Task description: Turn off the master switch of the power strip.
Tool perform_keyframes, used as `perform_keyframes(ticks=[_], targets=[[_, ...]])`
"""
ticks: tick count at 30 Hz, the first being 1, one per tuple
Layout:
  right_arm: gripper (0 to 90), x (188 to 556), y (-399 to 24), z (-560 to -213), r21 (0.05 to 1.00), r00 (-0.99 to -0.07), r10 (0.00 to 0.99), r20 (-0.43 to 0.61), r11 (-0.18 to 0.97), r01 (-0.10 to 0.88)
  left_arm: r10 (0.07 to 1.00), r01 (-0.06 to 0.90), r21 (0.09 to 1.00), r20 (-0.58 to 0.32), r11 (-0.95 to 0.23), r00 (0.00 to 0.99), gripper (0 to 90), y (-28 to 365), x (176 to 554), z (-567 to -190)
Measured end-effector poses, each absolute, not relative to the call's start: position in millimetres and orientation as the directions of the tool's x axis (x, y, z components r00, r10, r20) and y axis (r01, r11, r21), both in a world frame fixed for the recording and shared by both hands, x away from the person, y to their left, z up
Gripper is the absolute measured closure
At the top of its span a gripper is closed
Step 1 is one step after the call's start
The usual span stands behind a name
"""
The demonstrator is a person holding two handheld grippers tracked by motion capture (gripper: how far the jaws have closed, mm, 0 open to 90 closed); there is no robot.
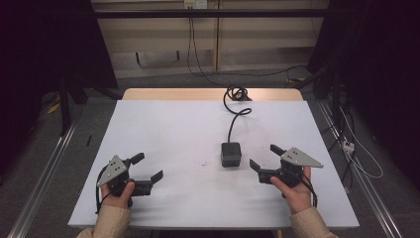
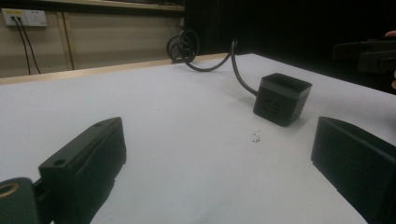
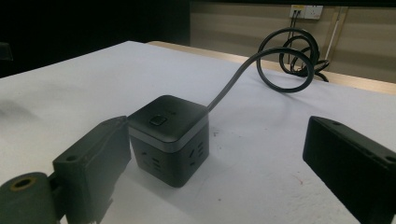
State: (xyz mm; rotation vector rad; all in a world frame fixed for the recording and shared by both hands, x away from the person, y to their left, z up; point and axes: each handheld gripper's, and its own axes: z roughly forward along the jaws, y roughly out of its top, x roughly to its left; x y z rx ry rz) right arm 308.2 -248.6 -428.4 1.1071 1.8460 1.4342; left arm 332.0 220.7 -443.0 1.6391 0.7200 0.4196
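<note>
A black cube power socket (image 1: 231, 154) sits on the white table (image 1: 163, 124), right of centre. Its black cable (image 1: 233, 121) runs back to a coil (image 1: 236, 92) at the far edge. My right gripper (image 1: 263, 155) rests open just right of the cube, jaws pointing at it and not touching. In the right gripper view the cube (image 3: 168, 137) stands close in front, beside the left jaw, with a button on top. My left gripper (image 1: 148, 166) lies open at the near left, well away from the cube (image 2: 282, 98), with nothing between its jaws.
A small dark speck (image 1: 203, 163) marks the table left of the cube. Wall sockets with plugged cables (image 2: 23, 17) show on the far wall. Loose cables and a white power strip (image 1: 348, 145) lie on the floor at the right.
</note>
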Motion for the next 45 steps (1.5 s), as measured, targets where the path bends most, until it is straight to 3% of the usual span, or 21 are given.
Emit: perform_keyframes(ticks=[26,45], targets=[[8.4,317,-243,-426,0.952,-0.527,0.846,0.074,0.097,0.290,0.661,0.222,0.972,-0.113,-0.083,0.742,3.0,223,330,-445],[20.4,330,-231,-420,0.946,-0.553,0.826,0.108,0.087,0.313,0.666,0.223,0.971,-0.113,-0.082,0.737,3.0,228,328,-445]])
